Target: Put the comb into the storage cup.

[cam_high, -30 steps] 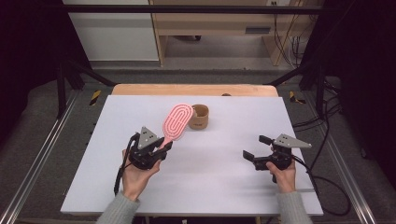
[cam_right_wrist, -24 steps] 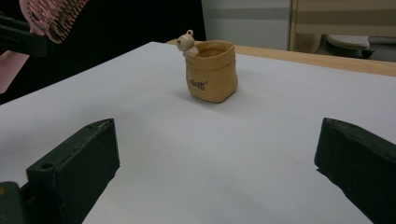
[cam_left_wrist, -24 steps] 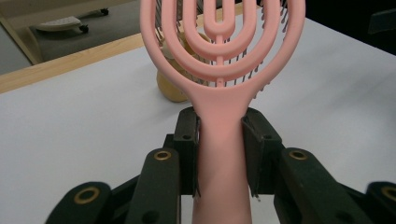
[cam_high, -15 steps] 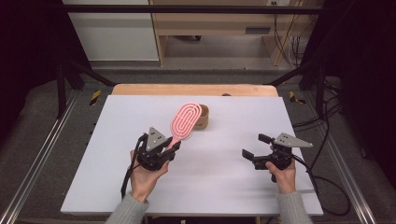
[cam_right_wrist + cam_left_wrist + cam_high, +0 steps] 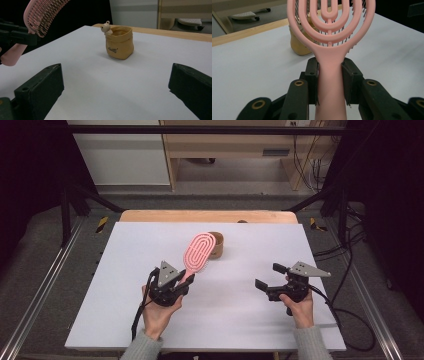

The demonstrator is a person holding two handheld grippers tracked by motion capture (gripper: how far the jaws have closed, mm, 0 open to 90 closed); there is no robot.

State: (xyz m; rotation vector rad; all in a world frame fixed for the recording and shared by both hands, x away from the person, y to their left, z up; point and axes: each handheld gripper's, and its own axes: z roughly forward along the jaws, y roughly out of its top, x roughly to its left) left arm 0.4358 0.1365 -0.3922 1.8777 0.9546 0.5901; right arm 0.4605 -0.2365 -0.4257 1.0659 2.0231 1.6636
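Now I look first at the edges. My left gripper (image 5: 181, 282) is over the near-left middle of the white table (image 5: 240, 330), well away from the left edge and from the near edge. My right gripper (image 5: 267, 279) is over the near-right part, with some room to the right edge and less room to the near edge, where my hand (image 5: 298, 306) comes in. Between the two grippers the table top is bare and wide, so I have free space there. On the far side, a wooden strip (image 5: 205, 216) runs along the far edge of the table.

I hold the brush (image 5: 199, 252) in the left gripper: in the left gripper view the two jaws are clenched on the pink handle (image 5: 330, 82), one on each side, and the pads touch it. The brush is lifted off the table and its oval head points to the far side and a little right, tilted up. In the right gripper view its bristles face down toward the table.

The right gripper is released, its jaws stand wide apart with nothing between them.

One thing stands in the way: a small yellow pot (image 5: 119, 42) on the far middle of the table, with a little bear figure (image 5: 107, 28) at its rim. In the high view the brush head partly overlaps the pot on its left; I cannot tell if they touch. The pot is well apart from the right gripper.
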